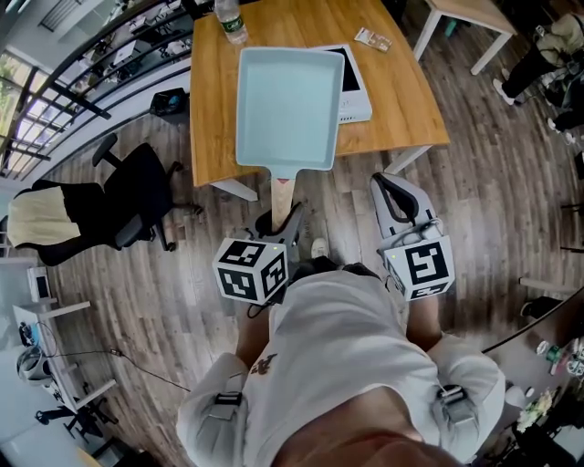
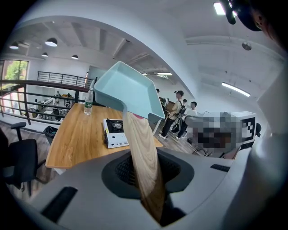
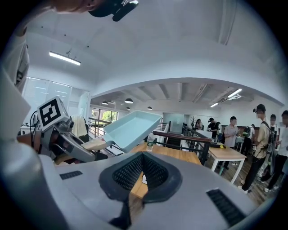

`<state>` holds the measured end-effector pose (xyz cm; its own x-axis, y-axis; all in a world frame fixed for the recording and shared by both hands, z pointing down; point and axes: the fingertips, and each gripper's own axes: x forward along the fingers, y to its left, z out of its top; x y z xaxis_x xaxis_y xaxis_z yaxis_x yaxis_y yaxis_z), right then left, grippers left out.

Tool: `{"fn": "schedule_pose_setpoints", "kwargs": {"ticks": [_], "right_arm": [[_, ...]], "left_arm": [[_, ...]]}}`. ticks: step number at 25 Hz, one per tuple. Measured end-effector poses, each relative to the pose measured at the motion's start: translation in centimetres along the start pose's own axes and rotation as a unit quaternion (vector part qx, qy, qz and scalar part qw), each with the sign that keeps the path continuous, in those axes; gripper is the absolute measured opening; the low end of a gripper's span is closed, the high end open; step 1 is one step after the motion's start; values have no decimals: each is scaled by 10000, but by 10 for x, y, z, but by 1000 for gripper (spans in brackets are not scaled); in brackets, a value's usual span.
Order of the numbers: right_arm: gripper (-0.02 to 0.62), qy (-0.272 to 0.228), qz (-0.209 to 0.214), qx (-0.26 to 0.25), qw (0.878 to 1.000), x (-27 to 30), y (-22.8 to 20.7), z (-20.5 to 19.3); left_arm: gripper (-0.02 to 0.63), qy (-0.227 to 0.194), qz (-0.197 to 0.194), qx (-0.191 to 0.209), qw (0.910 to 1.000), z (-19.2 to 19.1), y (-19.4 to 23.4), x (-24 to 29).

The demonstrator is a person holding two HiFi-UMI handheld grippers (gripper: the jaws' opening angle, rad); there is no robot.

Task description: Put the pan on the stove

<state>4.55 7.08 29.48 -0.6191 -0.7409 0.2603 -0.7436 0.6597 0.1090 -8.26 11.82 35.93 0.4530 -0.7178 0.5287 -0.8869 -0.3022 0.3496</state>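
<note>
A light blue rectangular pan (image 1: 287, 109) hangs above the wooden table (image 1: 214, 119), over the left part of a white portable stove (image 1: 354, 87). Its wooden handle (image 1: 283, 193) points toward me. My left gripper (image 1: 285, 221) is shut on that handle, which runs between its jaws in the left gripper view (image 2: 150, 197). There the pan (image 2: 128, 92) tilts up above the stove (image 2: 114, 132). My right gripper (image 1: 394, 193) floats to the right of the handle, off the table's near edge, jaws together and empty. The right gripper view shows the pan (image 3: 130, 128) to its left.
A water bottle (image 1: 232, 20) stands at the table's far left and a small packet (image 1: 372, 38) lies at the far right. A black office chair (image 1: 137, 196) sits left of the table. A white table (image 1: 465, 18) and several people (image 3: 263, 134) are off to the right.
</note>
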Motion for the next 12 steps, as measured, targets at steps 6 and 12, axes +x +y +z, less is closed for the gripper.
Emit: {"fn": "schedule_pose_setpoints", "kwargs": {"ticks": [6,12], "right_arm": [[21,12,-59,-9,10000,15,-1,3],[20,37,-74,4,10000,30,-8,6]], "left_arm": [[89,25,-110,28,9999,11,13,10],[89,44,-128,32,9999,23,22,18]]}}
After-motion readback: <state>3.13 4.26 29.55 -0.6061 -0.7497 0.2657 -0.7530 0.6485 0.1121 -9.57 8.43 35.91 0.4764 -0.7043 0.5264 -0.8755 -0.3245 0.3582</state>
